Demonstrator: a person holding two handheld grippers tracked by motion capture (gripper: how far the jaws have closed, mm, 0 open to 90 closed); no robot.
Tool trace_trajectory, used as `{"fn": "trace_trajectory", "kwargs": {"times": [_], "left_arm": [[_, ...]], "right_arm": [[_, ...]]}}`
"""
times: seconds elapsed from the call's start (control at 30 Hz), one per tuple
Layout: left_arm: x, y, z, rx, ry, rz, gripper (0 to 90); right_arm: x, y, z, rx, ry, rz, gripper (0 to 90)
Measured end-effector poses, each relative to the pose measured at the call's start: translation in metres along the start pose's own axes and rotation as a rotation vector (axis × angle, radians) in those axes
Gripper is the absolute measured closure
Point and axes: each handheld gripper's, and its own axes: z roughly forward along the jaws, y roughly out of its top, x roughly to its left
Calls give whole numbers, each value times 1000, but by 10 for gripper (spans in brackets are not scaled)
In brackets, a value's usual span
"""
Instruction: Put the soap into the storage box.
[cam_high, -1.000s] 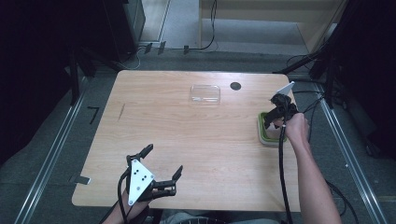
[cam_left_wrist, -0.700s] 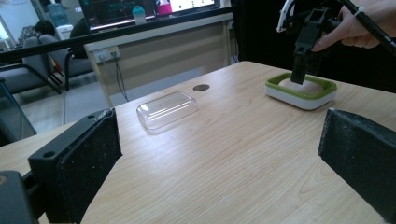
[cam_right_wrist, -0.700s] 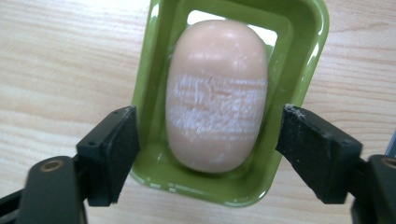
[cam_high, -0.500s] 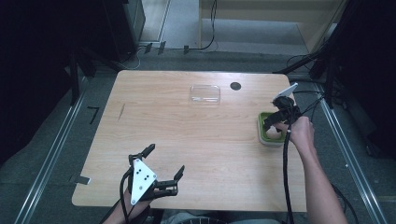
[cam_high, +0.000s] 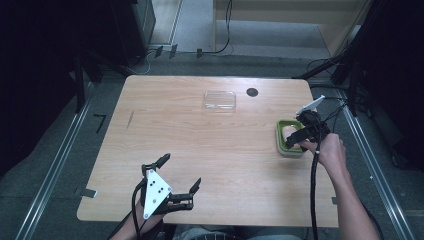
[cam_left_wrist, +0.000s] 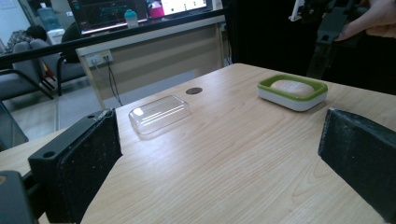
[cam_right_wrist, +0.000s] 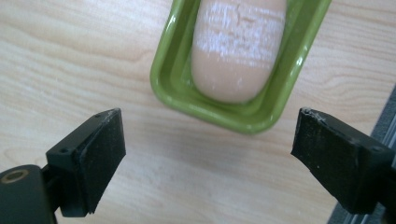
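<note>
A green soap dish (cam_high: 286, 144) with a white base sits near the table's right edge, and a pale bar of soap (cam_right_wrist: 238, 51) lies in it. My right gripper (cam_high: 300, 136) hangs open just above the dish's near end, its jaws spread wider than the dish (cam_right_wrist: 173, 88). In the right gripper view my right gripper (cam_right_wrist: 210, 128) has nothing between its jaws. My left gripper (cam_high: 180, 171) is open near the table's front edge, held low and aimed across the table. A clear plastic lid (cam_high: 220, 100) lies at the back centre.
The left gripper view looks over the wooden table (cam_left_wrist: 224, 154) to the clear lid (cam_left_wrist: 159, 113), a dark round grommet (cam_left_wrist: 194, 90), the green dish (cam_left_wrist: 293, 97) and the other hand's gripper (cam_left_wrist: 327, 23). Metal rails (cam_high: 55, 165) run along both sides of the table.
My right gripper has drawn back a little toward the person, uncovering more of the green dish. The left gripper has hardly moved.
</note>
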Motion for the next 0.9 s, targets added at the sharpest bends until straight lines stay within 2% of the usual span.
{"fn": "trace_trajectory", "kwargs": {"times": [0.07, 0.47, 0.63, 0.9], "left_arm": [[0, 0, 0, -2, 5, -8, 0], [0, 0, -1, 2, 4, 2, 0], [0, 0, -2, 2, 10, -2, 0], [0, 0, -2, 3, 7, 2, 0]], "right_arm": [[1, -6, -3, -4, -4, -10, 97], [8, -46, -14, -5, -19, -60, 101], [10, -57, -14, 4, -27, -68, 107], [11, -85, -8, 17, -11, -78, 124]]}}
